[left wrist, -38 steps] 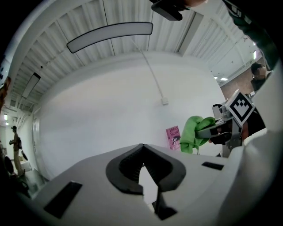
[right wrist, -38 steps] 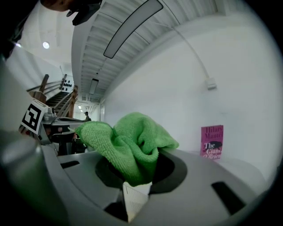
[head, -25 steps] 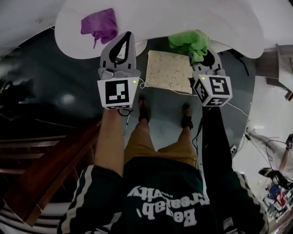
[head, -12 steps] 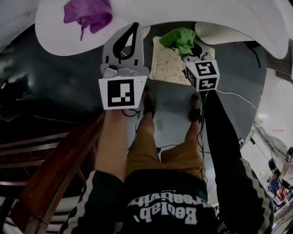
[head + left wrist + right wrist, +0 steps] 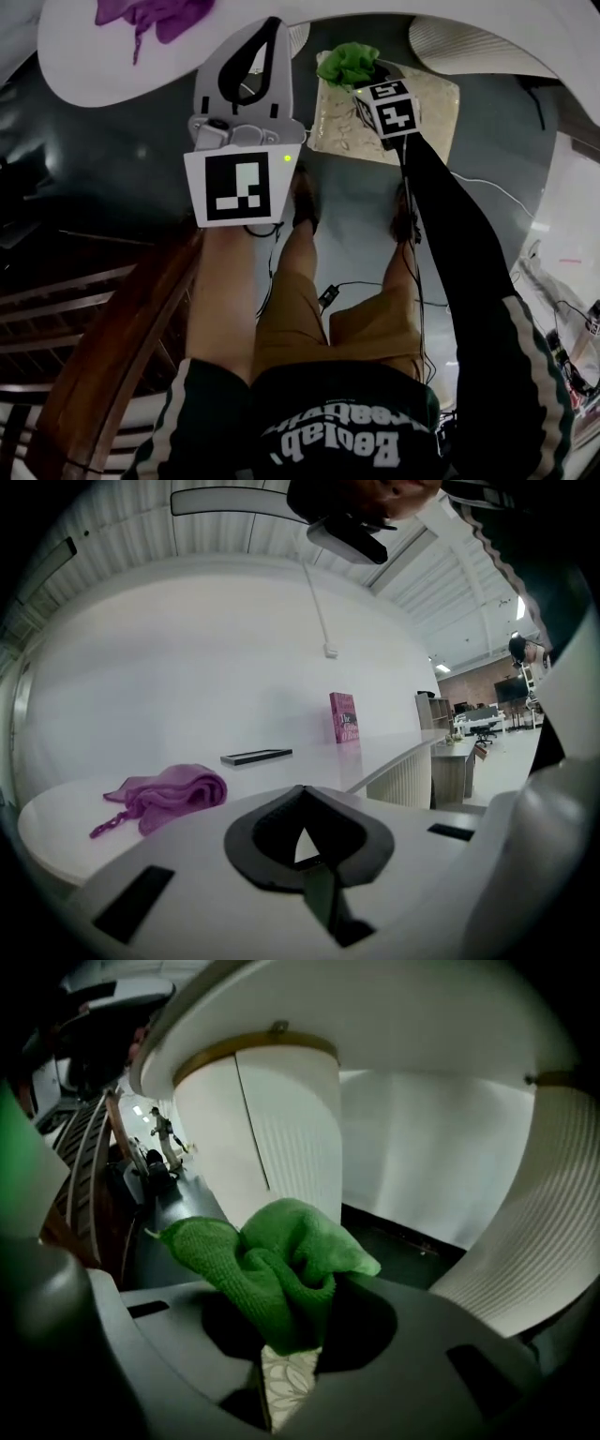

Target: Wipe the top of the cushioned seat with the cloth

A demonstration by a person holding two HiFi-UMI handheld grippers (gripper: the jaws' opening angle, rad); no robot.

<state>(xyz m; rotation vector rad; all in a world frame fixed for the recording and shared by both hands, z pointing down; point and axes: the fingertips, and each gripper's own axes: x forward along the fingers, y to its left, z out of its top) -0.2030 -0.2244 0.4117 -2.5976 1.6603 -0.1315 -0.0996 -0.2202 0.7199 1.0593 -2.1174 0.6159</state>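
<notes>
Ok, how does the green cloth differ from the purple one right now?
The green cloth is pinched in the right gripper, held over the cushioned seat. The purple cloth lies free on the white table, with no gripper on it. Both are crumpled, not spread flat.

Pink book (image 5: 344, 717) titled "The…", sweatshirt (image 5: 337, 427) perhaps "Beelab Creativity"
</notes>
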